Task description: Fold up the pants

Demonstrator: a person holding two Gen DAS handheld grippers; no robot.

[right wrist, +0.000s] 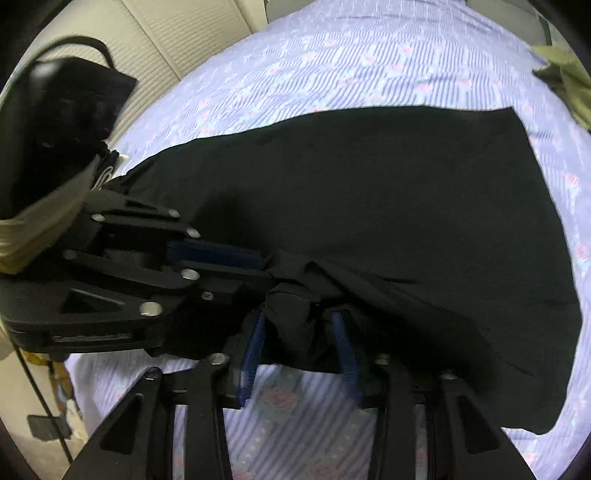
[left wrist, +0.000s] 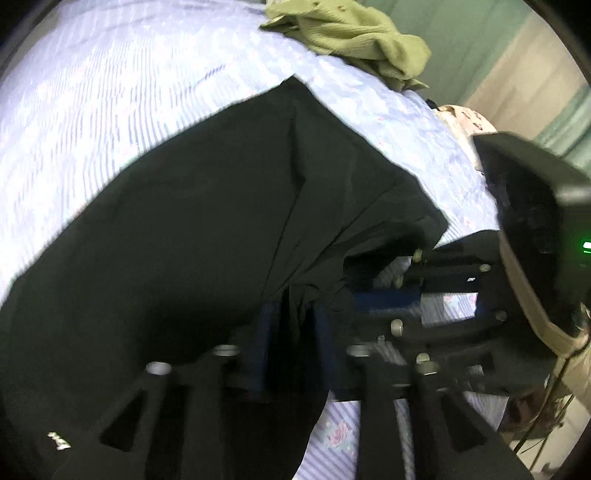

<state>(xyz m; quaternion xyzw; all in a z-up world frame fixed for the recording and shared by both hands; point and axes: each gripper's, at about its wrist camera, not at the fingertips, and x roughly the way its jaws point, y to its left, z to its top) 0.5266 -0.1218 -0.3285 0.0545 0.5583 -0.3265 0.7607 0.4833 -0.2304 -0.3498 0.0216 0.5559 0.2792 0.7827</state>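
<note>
A: In the left wrist view, what do the left tongs (left wrist: 291, 325) have?

B: Their blue pads stand narrow, with a bunched edge of the black cloth pants (left wrist: 207, 221) pinched between them. The pants spread ahead and to the left of those tongs over a bed covered with a lilac striped sheet with pink flowers (left wrist: 110, 92).

A: Anything else around?

B: A crumpled olive-green knitted garment (left wrist: 351, 33) lies well ahead near the bed's far edge. The right tongs (left wrist: 384, 295) come in from the right, just beside the left ones, at the same pants edge. Past the bed there is a pale green wall.

A: And the right wrist view?

B: The right tongs (right wrist: 299, 328) have a wad of the pants (right wrist: 369, 206) between their blue pads, which bear on the fabric. The left tongs (right wrist: 258, 266) reach in from the left, closed on the same gathered edge. The pants stretch ahead and to the right on the sheet (right wrist: 332, 55). The green garment (right wrist: 565, 77) shows far right; ribbed cream panels stand beyond the bed, upper left.
</note>
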